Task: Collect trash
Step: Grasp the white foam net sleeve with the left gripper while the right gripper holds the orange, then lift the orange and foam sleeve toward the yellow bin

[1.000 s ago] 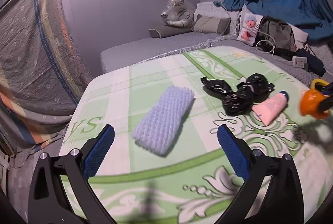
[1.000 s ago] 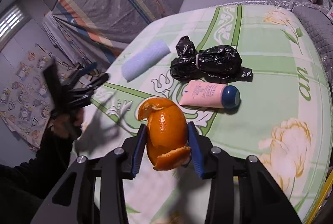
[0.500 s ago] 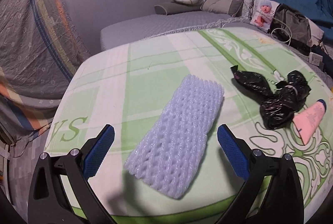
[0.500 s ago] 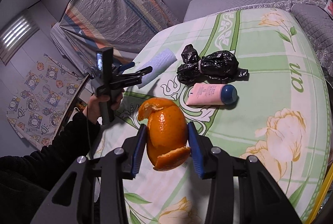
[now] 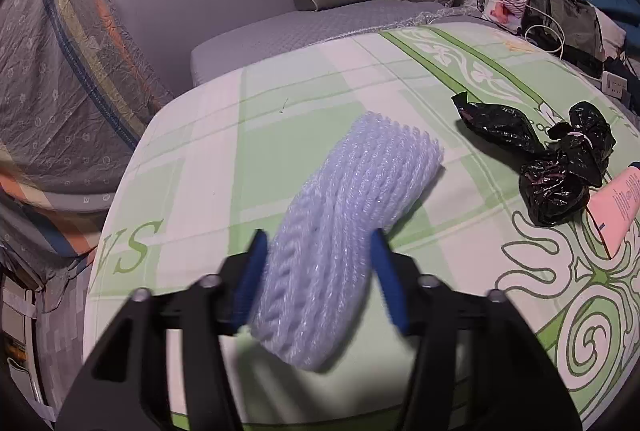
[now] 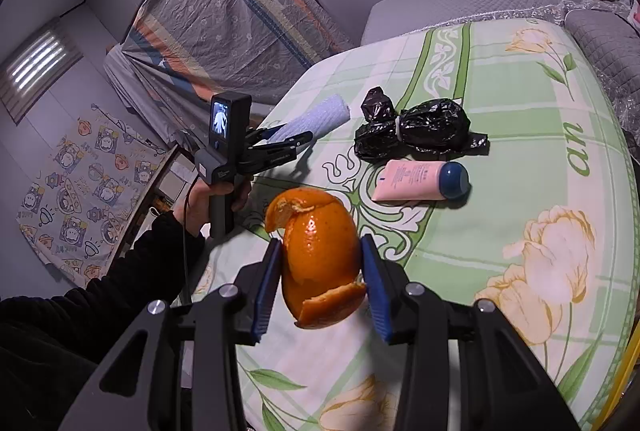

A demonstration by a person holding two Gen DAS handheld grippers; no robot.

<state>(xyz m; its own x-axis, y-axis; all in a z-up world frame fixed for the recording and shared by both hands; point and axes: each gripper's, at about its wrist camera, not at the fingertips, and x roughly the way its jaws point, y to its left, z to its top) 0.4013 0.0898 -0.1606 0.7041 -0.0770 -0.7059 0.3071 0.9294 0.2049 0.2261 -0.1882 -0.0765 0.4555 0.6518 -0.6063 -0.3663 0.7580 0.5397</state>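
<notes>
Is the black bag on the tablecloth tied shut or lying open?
Tied shut: the black bag is cinched by a white band, bulging on both sides.

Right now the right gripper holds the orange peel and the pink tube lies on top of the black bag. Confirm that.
Not quite. The right gripper does hold the orange peel, but the pink tube lies on the cloth beside the black bag, nearer the camera, not on top of it. The right wrist view shows this.

From each gripper we look steeply down along its fingers, close over the green bedspread (image 5: 304, 99), both views sharing the black bag (image 5: 560, 167) (image 6: 424, 129).
</notes>
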